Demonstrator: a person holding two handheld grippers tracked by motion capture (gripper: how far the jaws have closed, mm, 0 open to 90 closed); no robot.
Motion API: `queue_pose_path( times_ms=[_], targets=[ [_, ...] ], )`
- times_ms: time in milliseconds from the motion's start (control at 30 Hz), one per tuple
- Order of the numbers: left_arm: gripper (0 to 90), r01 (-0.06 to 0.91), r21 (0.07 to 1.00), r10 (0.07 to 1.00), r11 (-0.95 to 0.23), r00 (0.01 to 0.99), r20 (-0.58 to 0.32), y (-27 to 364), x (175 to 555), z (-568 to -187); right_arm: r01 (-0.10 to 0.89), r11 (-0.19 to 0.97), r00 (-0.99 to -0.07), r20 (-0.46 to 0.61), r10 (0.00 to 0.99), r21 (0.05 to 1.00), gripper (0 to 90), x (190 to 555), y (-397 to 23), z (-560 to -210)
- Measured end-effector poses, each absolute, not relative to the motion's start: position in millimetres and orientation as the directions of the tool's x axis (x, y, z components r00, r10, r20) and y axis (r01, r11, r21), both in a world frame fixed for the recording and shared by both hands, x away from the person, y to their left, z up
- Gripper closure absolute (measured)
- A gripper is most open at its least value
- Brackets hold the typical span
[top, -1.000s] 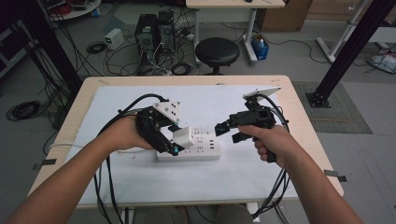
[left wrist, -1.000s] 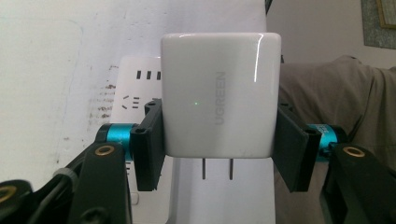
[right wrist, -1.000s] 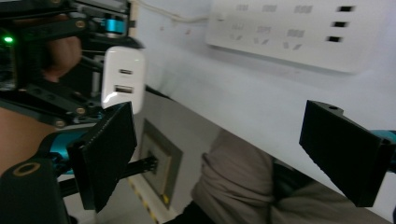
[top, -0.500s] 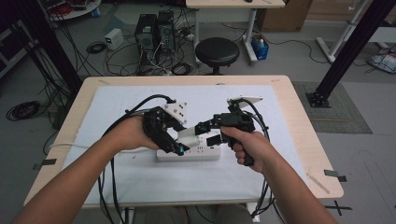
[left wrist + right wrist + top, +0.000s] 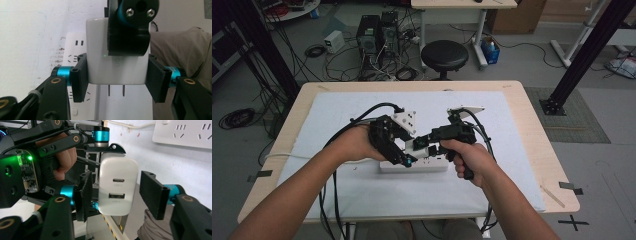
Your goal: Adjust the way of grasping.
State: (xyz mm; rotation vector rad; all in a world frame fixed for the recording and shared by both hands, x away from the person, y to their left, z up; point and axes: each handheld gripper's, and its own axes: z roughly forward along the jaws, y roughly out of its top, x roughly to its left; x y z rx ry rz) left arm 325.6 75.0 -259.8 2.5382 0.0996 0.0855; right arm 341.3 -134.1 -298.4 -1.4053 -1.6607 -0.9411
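Note:
A white USB charger (image 5: 116, 72) with two metal prongs hangs just above a white power strip (image 5: 434, 165). My left gripper (image 5: 117, 77) is shut on its two sides. In the high view this gripper (image 5: 404, 156) sits at the strip's left half. My right gripper (image 5: 115, 195) comes from the right with the charger (image 5: 117, 187) between its jaws. Those jaws have just been closing; a thin gap still shows at each pad, so it is open. One right jaw crosses the charger's face in the left gripper view.
The power strip (image 5: 185, 132) lies on a white mat (image 5: 512, 150) that covers the wooden table (image 5: 557, 167). Black cables trail from both grippers toward the table's near edge. A stool (image 5: 444, 54) and computer cases stand on the floor beyond the table.
My right gripper has moved left to the charger and its jaws have narrowed around it. The left gripper has stayed put with the charger in its grip.

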Motion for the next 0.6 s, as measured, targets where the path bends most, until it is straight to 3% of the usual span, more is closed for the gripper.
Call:
queue_pose_path(
  times_ms=[200,533,600],
  targets=[
    [42.4,0.042,0.556,0.084,-0.830,0.995,0.051,73.3,326.1,-260.2,0.987,0.142,-0.128,0.888,0.441,0.071,58.7,340.9,-131.5,-298.6],
    [41.9,0.054,0.537,0.098,-0.842,0.994,0.053,69.2,326.8,-261.6,0.986,0.135,-0.148,0.870,0.471,0.094,61.9,340.1,-131.5,-297.1],
    [34.7,0.084,0.526,0.124,-0.846,0.991,0.041,67.7,327.7,-262.8,0.985,0.137,-0.156,0.867,0.473,0.103,61.9,339.9,-132.0,-296.4]
  ],
)
